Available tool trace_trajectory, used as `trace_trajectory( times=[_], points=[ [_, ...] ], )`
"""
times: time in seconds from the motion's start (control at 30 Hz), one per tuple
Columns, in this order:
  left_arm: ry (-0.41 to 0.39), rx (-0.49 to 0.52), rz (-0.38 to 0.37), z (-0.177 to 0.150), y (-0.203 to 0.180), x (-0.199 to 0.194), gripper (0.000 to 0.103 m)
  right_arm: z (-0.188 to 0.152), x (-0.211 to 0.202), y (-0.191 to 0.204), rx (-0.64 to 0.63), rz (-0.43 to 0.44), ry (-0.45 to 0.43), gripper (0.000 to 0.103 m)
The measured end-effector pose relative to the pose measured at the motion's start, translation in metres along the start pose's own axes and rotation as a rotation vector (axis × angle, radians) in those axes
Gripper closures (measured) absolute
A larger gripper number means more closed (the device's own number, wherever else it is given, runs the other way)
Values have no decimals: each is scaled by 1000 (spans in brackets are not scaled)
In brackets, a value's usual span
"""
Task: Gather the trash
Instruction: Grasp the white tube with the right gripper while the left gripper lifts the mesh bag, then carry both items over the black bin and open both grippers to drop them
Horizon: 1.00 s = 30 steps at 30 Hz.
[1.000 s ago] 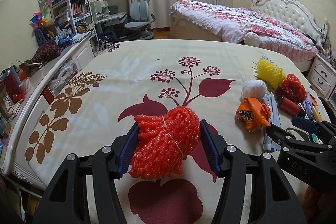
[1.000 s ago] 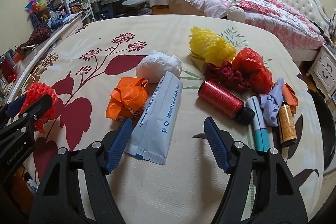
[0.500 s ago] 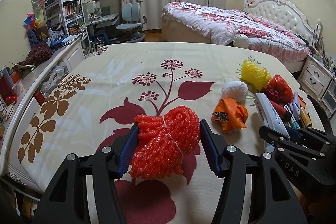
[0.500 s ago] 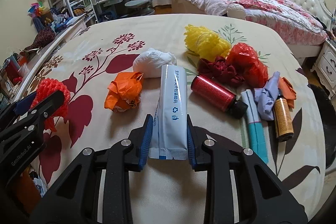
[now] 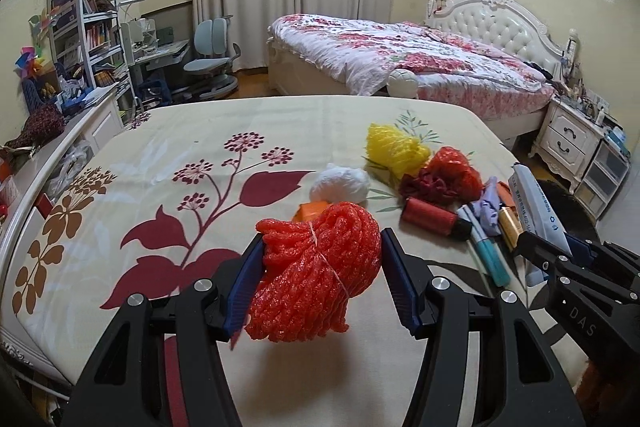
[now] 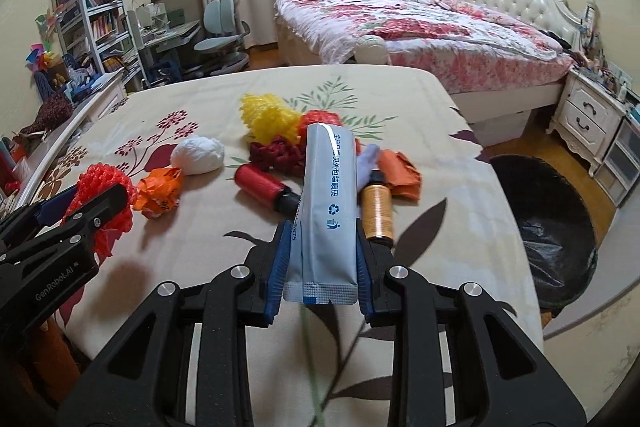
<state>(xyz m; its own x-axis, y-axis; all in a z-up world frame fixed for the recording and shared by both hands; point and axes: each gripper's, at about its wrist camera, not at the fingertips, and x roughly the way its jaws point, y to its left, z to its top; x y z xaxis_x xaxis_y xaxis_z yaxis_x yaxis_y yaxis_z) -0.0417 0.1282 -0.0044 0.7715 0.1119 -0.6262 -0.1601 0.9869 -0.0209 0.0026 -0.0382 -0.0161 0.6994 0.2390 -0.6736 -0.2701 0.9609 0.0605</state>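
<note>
My left gripper point(image 5: 320, 259) is shut on a red foam net point(image 5: 316, 275) and holds it above the table point(image 5: 200, 131); it also shows at the left of the right wrist view point(image 6: 102, 203). My right gripper point(image 6: 322, 247) is shut on a long grey-white packet point(image 6: 326, 203) and holds it lifted; the packet shows at the right of the left wrist view point(image 5: 536, 203). On the floral tablecloth lie a yellow net point(image 6: 268, 119), a white wad point(image 6: 198, 155), an orange wrapper point(image 6: 160, 191), a red bottle point(image 6: 262, 187) and a gold bottle point(image 6: 376, 207).
A black bin with a dark liner point(image 6: 548, 227) stands on the floor right of the table. A dark red cloth point(image 6: 280, 155), an orange scrap point(image 6: 402, 173) and a teal tube point(image 5: 486, 255) lie among the trash. A bed point(image 5: 400, 63) and a bookshelf point(image 5: 84, 15) stand behind.
My right gripper closed on the packet and lifted it off the table, swinging right toward the bin. My left gripper carried the red net up and to the right.
</note>
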Motion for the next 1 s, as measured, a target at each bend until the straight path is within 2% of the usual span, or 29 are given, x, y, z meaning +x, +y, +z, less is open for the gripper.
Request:
trace_trajectory(
  times=[0.5,0.73,1.0],
  points=[
    [-32,118,-181,26,-120,11,45,-7,-23,-128,129,-236,-68,74],
    [-40,172,-248,39,-180,33,45,-8,-6,-188,218,-312,-54,74],
    [-28,240,-282,47,-240,66,45,-13,14,-223,243,-371,-35,74]
  ],
)
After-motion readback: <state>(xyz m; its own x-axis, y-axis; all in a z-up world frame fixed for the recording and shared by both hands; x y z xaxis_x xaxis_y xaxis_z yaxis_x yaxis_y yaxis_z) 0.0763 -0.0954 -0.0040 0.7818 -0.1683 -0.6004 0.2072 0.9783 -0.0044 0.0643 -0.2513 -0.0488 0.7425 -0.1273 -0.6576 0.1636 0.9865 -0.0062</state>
